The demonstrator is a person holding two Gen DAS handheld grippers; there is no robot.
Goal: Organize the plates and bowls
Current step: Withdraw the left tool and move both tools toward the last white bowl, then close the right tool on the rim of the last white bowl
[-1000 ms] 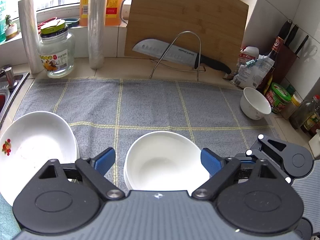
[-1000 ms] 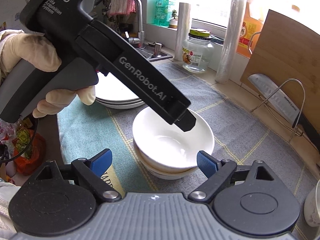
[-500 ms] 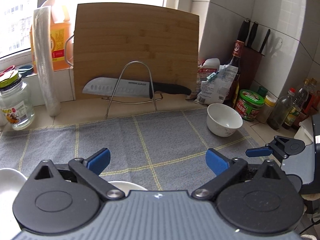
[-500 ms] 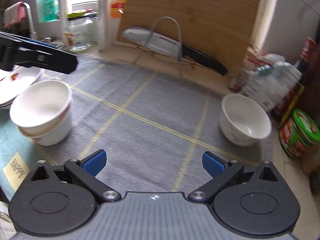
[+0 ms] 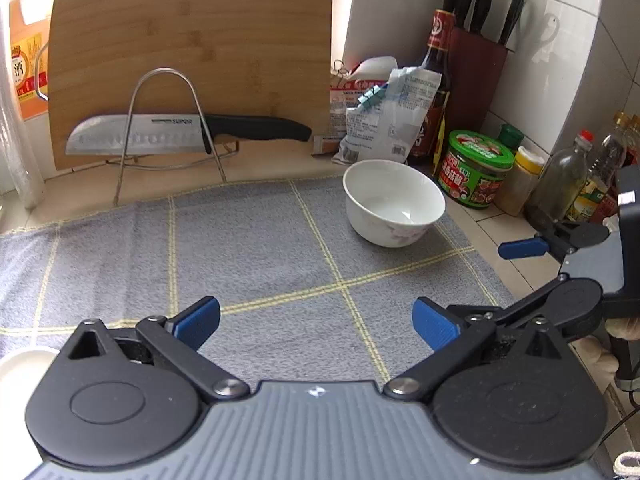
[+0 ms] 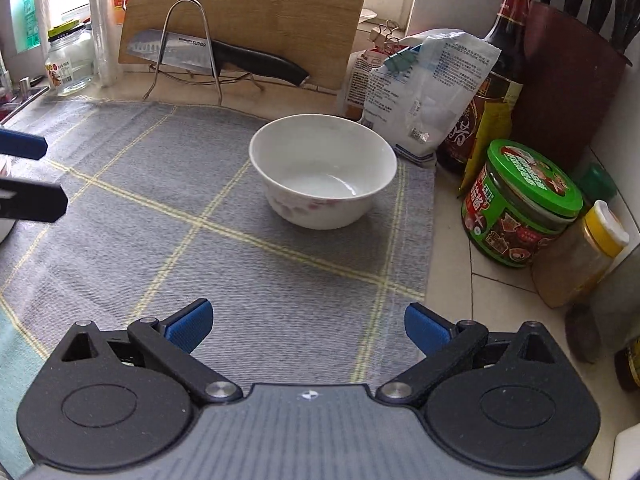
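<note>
The left gripper (image 5: 316, 322) hovers over the grey cloth (image 5: 256, 248) with its blue-padded jaws spread wide and nothing between them. The white bowl (image 5: 394, 202) sits ahead and to its right, well apart from the fingertips, near the cloth's far right corner. At the lower left edge of the left wrist view a sliver of another white dish (image 5: 20, 364) shows beside the gripper body; too little is visible to tell what kind.

The right gripper (image 6: 306, 326) also has its jaws apart and empty, and the same bowl (image 6: 322, 170) lies straight ahead of it on the cloth (image 6: 160, 208), close to the right edge but clear of the fingers.

The bowl is glossy glazed ceramic, round and deep with a smooth rim, with faint pink flowers on its outer wall. The cloth is a coarse woven grey with thin yellow grid lines.

Along the back stands a bamboo cutting board (image 6: 248, 16), upright, with a steel-bladed, black-handled knife (image 6: 208, 54) resting in a bent wire rack (image 6: 188, 46). Right of the bowl, off the cloth, are a crinkled plastic bag (image 6: 432, 92), a dark glass bottle (image 6: 492, 72) and a green-lidded jar (image 6: 520, 204).
</note>
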